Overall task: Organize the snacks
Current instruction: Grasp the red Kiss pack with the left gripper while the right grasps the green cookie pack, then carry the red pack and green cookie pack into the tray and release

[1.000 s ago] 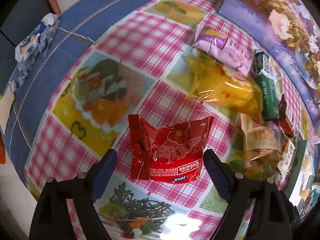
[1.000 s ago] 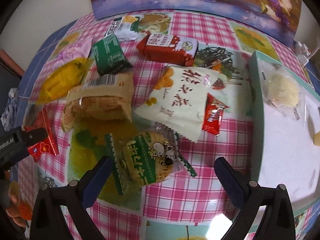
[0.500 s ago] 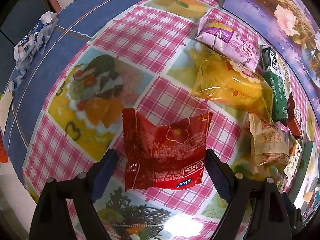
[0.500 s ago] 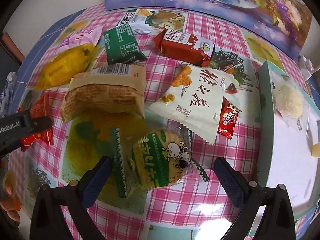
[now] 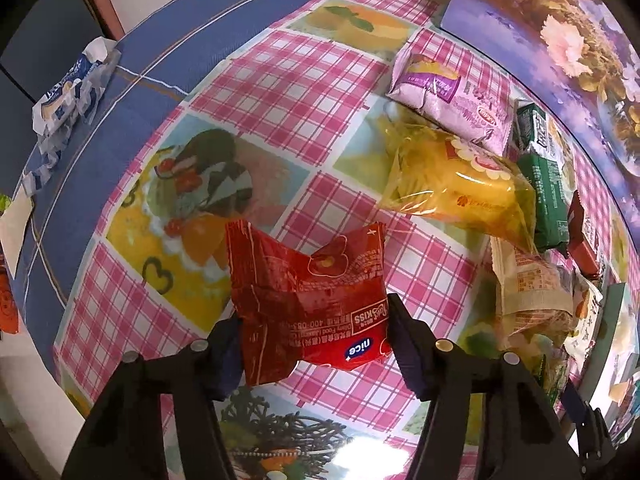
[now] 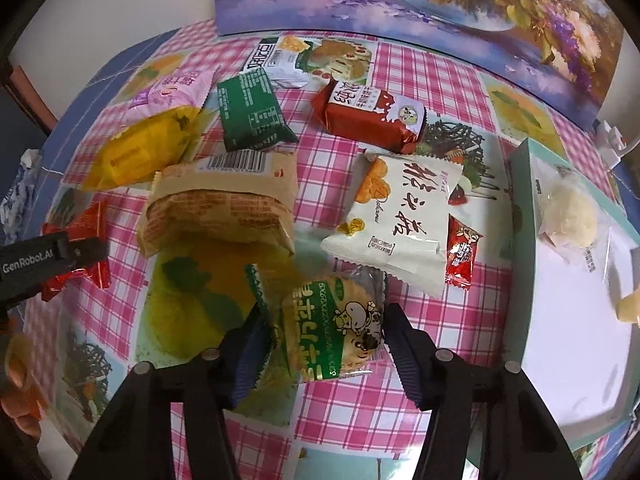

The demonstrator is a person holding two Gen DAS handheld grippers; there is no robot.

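A: Left wrist view: the left gripper (image 5: 314,344) has its jaws closing on the red snack packet (image 5: 308,300), one pad at each side edge, and the foil is already crumpling between them. The packet sits on the bench (image 5: 288,92), on the checked cloth, near its front edge.

B: How will it handle, do you think?

A: Light and soft, I'd judge, and slick foil. Taking it across the full width with contents inside looks safer than pinching a sealed end, which could slip out.

B: And the right side?

A: The right gripper (image 6: 326,342) is closing too, around the green-and-clear cookie packet (image 6: 332,332); the pads appear to be just meeting its wrapper. Whatever is inside looks brittle, so a gentle squeeze seems wise.

B: What crowds it?

A: The white packet (image 6: 394,216) lies just beyond it, with a small red sachet (image 6: 460,252) against its right edge, and the brown paper-look packet (image 6: 224,208) sits up to the left. The pale green box (image 6: 520,248) stands to the right, holding a clear-wrapped pastry (image 6: 568,216).

B: Anything near the red one?

A: The yellow packet (image 5: 460,188) and purple packet (image 5: 448,92) lie farther back right, clear of it.
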